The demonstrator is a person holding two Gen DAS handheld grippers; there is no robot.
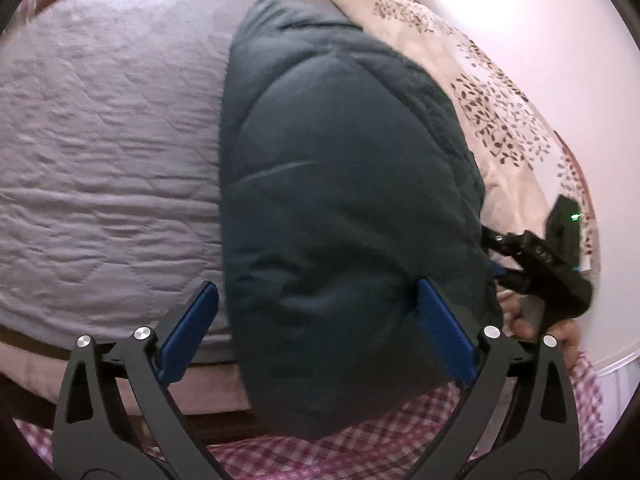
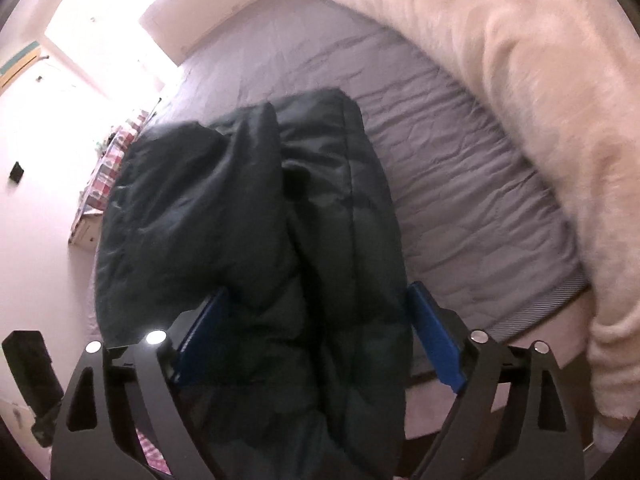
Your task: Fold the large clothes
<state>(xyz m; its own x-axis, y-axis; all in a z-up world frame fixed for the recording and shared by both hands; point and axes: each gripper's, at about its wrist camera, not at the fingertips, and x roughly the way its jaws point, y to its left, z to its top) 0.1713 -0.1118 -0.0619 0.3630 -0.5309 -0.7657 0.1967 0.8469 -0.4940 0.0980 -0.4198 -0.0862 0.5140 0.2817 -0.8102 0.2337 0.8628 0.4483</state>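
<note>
Clearly the jacket, a dark teal quilted puffer, lay on the grey mattress with its near end hanging over the bed's edge toward the person. It sat bundled lengthwise, one thick roll of it lying over the rest in the right wrist view. Beside it, toward the wall, lay a cream blanket with a leaf print.

The left gripper had its blue fingers spread wide, one on each side of the jacket's hanging end, neither pad pressing the cloth. The right gripper likewise stood wide, its pads flanking the bundle; whether the left pad brushed the fabric could not be told. In the left view the right gripper and the hand on it showed just past the jacket's far side.

By its look the jacket would handle as light, soft and springy: the padding would puff back out of any fold, and the smooth shell would likely slip between pads. A hold would sit best on a seam, hem or quilting line, where the layers are thin enough to pinch, not on the fat middle of a baffle.
</note>
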